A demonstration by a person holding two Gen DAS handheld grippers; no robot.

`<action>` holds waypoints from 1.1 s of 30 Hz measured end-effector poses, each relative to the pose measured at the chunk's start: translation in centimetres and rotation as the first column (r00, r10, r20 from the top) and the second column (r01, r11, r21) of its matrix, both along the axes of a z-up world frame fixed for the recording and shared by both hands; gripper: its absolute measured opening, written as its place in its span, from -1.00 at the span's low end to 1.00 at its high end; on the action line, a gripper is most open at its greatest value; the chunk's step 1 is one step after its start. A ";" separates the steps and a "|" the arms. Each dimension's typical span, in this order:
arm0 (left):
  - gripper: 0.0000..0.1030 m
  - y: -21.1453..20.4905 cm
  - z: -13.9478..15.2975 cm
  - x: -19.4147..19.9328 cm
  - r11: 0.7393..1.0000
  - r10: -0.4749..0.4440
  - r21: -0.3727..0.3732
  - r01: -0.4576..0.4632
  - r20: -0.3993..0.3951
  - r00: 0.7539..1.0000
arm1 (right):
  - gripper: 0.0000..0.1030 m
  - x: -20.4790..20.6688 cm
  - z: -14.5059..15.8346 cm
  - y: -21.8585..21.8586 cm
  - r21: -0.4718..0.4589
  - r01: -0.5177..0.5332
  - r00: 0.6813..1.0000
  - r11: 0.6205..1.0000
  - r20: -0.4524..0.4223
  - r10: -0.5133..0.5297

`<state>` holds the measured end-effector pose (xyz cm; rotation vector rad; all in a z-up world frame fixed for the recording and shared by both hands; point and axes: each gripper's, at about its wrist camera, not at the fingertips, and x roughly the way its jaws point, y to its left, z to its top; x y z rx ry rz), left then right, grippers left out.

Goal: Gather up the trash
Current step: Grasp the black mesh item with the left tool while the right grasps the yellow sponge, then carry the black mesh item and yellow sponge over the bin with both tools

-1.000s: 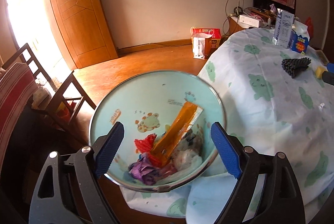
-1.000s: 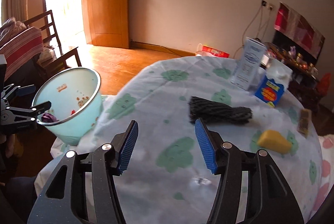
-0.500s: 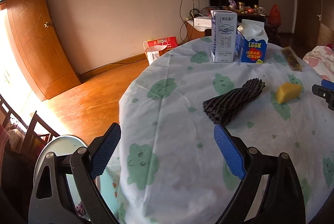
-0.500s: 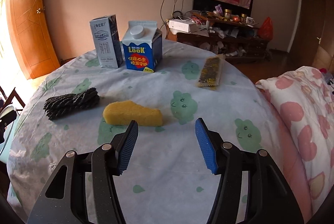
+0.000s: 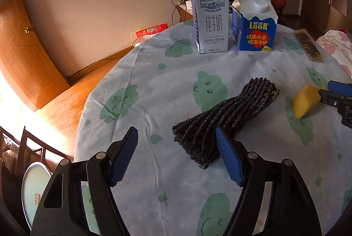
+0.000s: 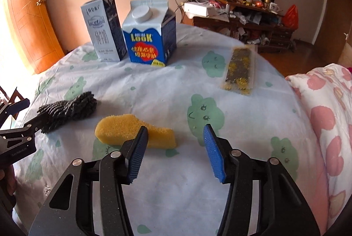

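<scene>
A black foam net sleeve [image 5: 224, 119] lies on the round table. My left gripper [image 5: 177, 154] hovers over its near end with the jaws closing; the right finger covers part of the net and the left pad is clear of it. A yellow sponge [image 6: 123, 130] lies to the right of the net. My right gripper [image 6: 175, 153] is at the sponge's right end, jaws closing, with the left finger in front of the sponge and the pads not pressing on it. A pale blue bin [image 5: 33, 187] stands beside the table at the lower left.
At the table's far side stand a white milk carton [image 5: 211, 15] and a blue LOOK carton [image 5: 255, 22]. A flat snack wrapper [image 6: 239, 68] lies at the right. A pink-patterned quilt [image 6: 325, 115] borders the table's right edge. A wooden chair [image 5: 26, 148] stands left.
Both grippers swung away from the bin and over the table. The left one came down to the black net, the right one to the yellow sponge. Both pairs of jaws have narrowed.
</scene>
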<state>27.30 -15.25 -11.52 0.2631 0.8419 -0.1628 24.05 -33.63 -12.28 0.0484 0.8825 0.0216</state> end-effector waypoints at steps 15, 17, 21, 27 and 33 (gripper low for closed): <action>-0.71 1.4 2.3 -3.1 0.995 -0.085 -0.038 0.087 0.044 0.995 | -0.72 -2.8 1.6 1.9 0.084 -0.069 0.995 0.994 0.084 0.061; -0.71 2.6 2.9 -4.0 0.996 -0.074 -0.046 0.076 0.056 0.996 | -0.72 -3.5 2.4 2.2 0.099 -0.075 0.992 0.992 0.108 0.064; -0.71 5.3 4.1 -6.2 0.998 -0.041 -0.046 0.046 0.096 0.995 | -0.72 -4.9 3.5 3.6 0.106 -0.098 0.986 0.990 0.144 0.083; -0.70 9.2 4.7 -8.7 0.998 0.024 -0.058 -0.017 0.111 0.994 | -0.72 -5.9 4.5 6.4 0.093 -0.133 0.979 0.987 0.169 0.116; -0.70 12.7 5.0 -10.6 0.994 0.082 -0.082 -0.072 0.122 0.989 | -0.72 -6.9 4.7 9.7 0.084 -0.176 0.969 0.981 0.189 0.158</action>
